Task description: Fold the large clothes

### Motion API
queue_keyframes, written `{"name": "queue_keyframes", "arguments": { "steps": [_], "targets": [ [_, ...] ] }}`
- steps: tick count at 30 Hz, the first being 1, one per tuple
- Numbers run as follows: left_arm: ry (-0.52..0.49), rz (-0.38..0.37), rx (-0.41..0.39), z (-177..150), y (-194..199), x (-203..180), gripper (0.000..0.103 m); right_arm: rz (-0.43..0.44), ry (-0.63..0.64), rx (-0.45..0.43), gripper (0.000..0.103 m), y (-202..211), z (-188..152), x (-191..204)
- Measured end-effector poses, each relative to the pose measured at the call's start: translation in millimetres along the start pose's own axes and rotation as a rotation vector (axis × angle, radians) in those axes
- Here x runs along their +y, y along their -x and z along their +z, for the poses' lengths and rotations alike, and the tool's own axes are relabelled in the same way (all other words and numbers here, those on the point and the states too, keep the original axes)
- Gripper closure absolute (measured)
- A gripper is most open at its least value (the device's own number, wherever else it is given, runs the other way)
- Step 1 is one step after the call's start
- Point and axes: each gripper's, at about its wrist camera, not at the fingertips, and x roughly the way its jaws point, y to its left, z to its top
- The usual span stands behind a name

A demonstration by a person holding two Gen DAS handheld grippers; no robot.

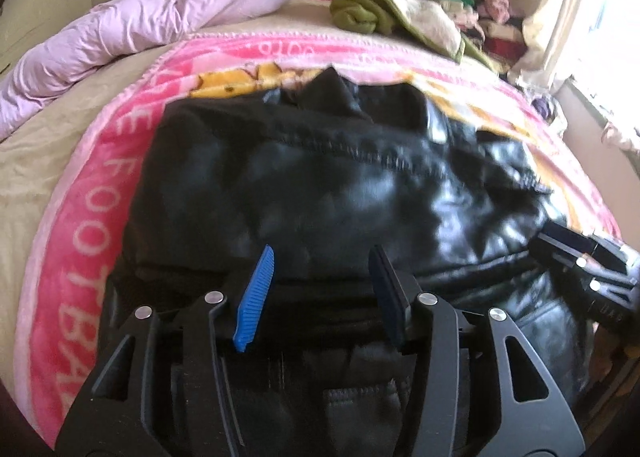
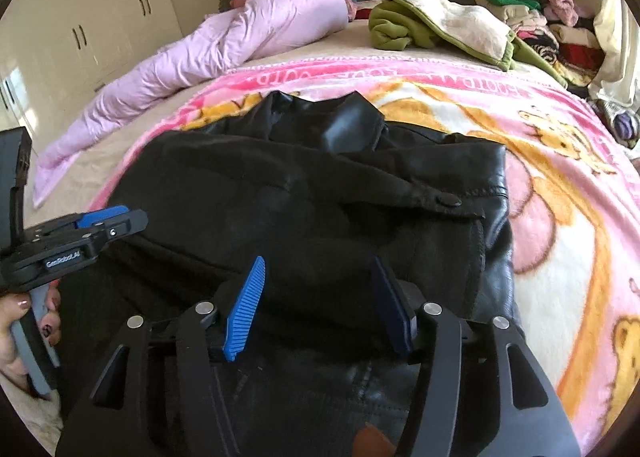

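The bed (image 2: 120,161) carries a pink blanket (image 2: 560,217), bare to the right of the black leather jacket (image 2: 320,197) lying folded at its middle. A lilac duvet (image 2: 240,41) and a clothes pile (image 2: 540,29) line the far edge. The left tool (image 1: 320,289) and right tool (image 2: 318,297) hover over the jacket's near hem, pads apart, holding nothing. Only the right view shows a hand (image 2: 16,321).

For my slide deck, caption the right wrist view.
Open right gripper above a folded black leather jacket on a pink cartoon blanket.
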Motion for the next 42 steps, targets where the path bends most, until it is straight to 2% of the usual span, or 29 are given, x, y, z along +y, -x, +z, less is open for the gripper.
{"name": "queue_keyframes", "arguments": {
  "steps": [4,6,10,16,20,25,28,30,32,35,42],
  "targets": [
    [-0.015,0.025,0.024,-7.1,-9.7,-0.9,0.061,-0.003,-0.012,0.033,0.049,-8.6,-5.7,-3.3],
    [-0.020,0.034,0.034,-9.1,-15.8,-1.7,0.061,-0.036,-0.003,0.056,0.049,-14.6,-9.3,-3.3],
    [-0.014,0.024,0.037,-9.7,-19.1,0.4,0.061,-0.054,0.006,0.099,0.049,-32.4,-17.5,-3.3],
    [-0.007,0.017,0.019,-7.6,-10.1,-0.5,0.061,-0.050,-0.010,0.100,0.049,-32.7,-14.3,-4.4],
    [0.009,-0.013,-0.005,-5.7,1.2,-1.7,0.052,-0.016,-0.037,0.038,0.045,-13.8,-12.8,-5.5],
    [-0.004,-0.009,-0.032,-4.9,11.9,-8.2,0.043,0.022,-0.069,-0.008,0.023,5.2,-14.0,-6.2],
    [-0.015,0.002,-0.043,-5.3,15.8,-10.2,0.036,0.017,-0.076,-0.033,0.015,14.2,-15.2,-6.9],
    [-0.024,0.011,-0.057,-5.7,20.2,-12.0,0.024,0.021,-0.084,-0.045,0.011,19.6,-15.5,-8.2],
    [-0.033,0.018,-0.075,-6.2,24.5,-13.8,0.015,0.017,-0.091,-0.055,0.009,24.5,-15.2,-10.7],
    [-0.044,0.023,-0.083,-7.5,27.6,-16.2,0.010,0.017,-0.095,-0.069,0.009,32.1,-16.2,-13.2],
    [-0.064,0.030,-0.100,-13.9,38.0,-21.9,0.010,0.010,-0.082,-0.087,0.006,41.6,-18.5,-7.1]
  ]
}}
